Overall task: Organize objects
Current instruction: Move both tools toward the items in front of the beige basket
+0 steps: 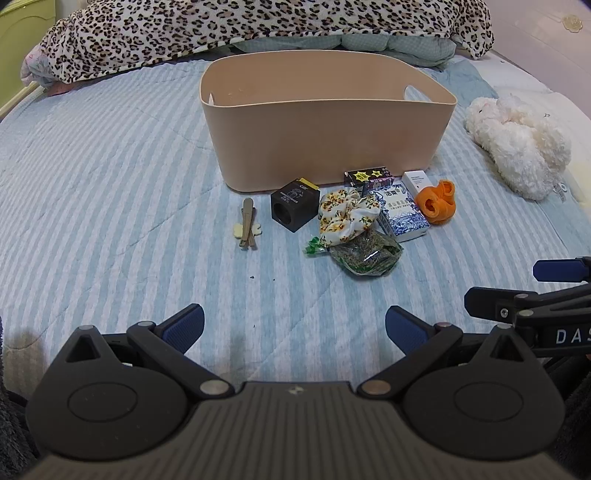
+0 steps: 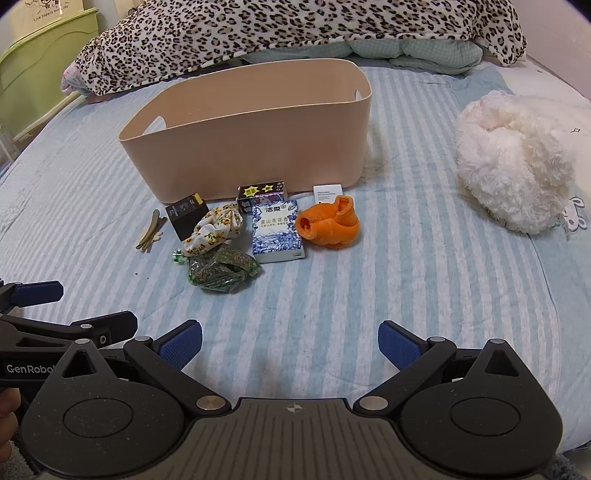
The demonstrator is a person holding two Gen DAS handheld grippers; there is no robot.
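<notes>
Two hand-held grippers, left [image 1: 294, 326] and right [image 2: 290, 341], jaws apart, hover over bare bed [image 1: 110, 206]; items cluster ahead at the bin [image 1: 325, 129] near wall.

Black grippers [image 1: 294, 326], blue ribbed jaws, silver rivets

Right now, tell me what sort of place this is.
Most likely a bedroom: small objects lie on a striped quilt covering a bed, with a leopard-print blanket heaped behind and a white plush toy alongside.
</notes>
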